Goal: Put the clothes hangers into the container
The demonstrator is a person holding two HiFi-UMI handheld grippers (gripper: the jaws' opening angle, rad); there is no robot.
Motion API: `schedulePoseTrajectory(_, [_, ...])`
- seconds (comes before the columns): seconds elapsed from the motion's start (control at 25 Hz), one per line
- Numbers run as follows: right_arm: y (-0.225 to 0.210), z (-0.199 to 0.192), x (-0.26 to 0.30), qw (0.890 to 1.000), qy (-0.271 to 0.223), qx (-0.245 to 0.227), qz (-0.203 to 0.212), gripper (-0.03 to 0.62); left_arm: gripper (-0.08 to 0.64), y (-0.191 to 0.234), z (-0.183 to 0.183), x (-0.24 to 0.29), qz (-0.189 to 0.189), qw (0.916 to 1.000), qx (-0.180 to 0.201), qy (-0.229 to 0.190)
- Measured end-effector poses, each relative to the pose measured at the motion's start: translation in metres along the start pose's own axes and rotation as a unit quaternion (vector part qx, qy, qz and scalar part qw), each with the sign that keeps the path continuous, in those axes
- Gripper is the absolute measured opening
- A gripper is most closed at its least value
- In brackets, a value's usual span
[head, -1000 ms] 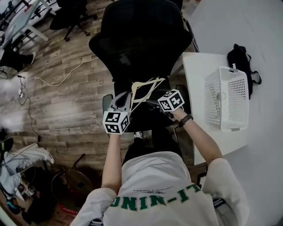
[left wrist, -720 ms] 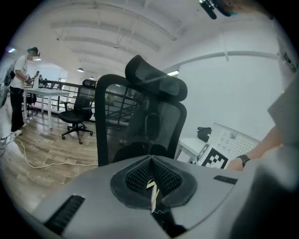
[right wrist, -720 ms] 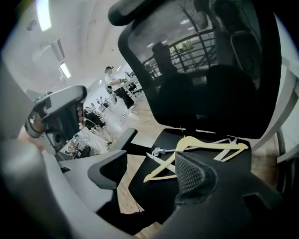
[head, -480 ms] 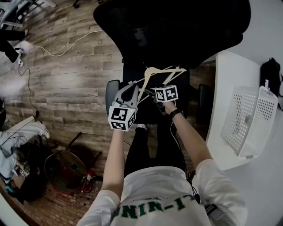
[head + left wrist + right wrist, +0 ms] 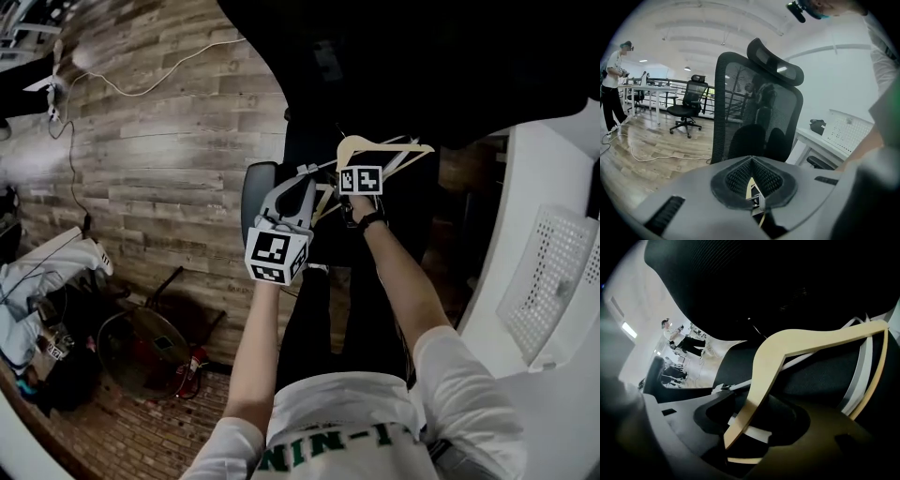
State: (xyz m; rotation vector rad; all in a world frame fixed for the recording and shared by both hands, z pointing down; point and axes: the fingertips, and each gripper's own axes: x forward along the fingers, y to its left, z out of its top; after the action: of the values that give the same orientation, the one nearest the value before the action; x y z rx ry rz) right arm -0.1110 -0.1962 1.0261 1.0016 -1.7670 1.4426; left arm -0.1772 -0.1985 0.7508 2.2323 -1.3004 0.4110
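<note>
A wooden hanger [image 5: 375, 143] hangs in front of the black chair, with a white hanger [image 5: 863, 357] behind it. My right gripper [image 5: 361, 165] sits just below it. In the right gripper view, the wooden hanger's [image 5: 801, 341] lower arm end lies between the jaws of the right gripper [image 5: 750, 423]. They are closing and still stand apart from it. My left gripper [image 5: 305, 180] is shut, with a beige hanger strip and metal clip [image 5: 757, 199] pinched between its pads. The white perforated basket [image 5: 553, 272] stands on the table at the right edge.
A black mesh office chair [image 5: 759, 108] fills the space straight ahead. The white table [image 5: 506, 216] runs along the right, with a black bag [image 5: 818, 126] on it. A cable [image 5: 141, 89] crosses the wooden floor, and clothes [image 5: 37, 281] lie at the left.
Both grippers and the hangers have moved up toward the chair back. The basket has slid to the right edge of the head view. The right gripper now sits right under the wooden hanger.
</note>
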Motion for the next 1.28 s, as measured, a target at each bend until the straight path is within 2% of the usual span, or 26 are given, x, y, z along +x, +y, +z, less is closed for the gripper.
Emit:
schedulePoseTrajectory(0.04, [-0.002, -0.001, 0.001, 1.0, 0.004, -0.002, -0.008, 0.2, 0.003, 0.001, 0.0, -0.001, 0.002, 1.0, -0.002, 0.0])
schedulePoseTrajectory(0.32, [-0.012, -0.009, -0.016, 0.999, -0.003, 0.04, -0.017, 0.118, 0.003, 0.011, 0.01, -0.019, 0.014, 0.9996, -0.02, -0.014])
schedulePoseTrajectory(0.76, [0.008, -0.034, -0.089, 0.997, -0.049, 0.064, 0.017, 0.109, 0.003, -0.022, 0.017, -0.034, -0.013, 0.9999, -0.008, -0.007])
schedulePoseTrajectory(1.0, [0.02, -0.047, -0.137, 0.995, -0.083, 0.042, 0.019, 0.107, 0.003, -0.05, 0.013, -0.048, -0.036, 0.9993, 0.002, -0.012])
schedulePoseTrajectory(1.12, [0.032, -0.046, -0.166, 0.994, -0.107, 0.02, 0.017, 0.107, 0.003, -0.059, 0.017, -0.054, -0.036, 0.9992, 0.015, -0.006])
schedulePoseTrajectory(1.28, [0.05, -0.042, -0.212, 0.99, -0.14, -0.013, 0.017, 0.107, 0.003, -0.071, 0.034, -0.062, -0.043, 0.999, 0.012, -0.005])
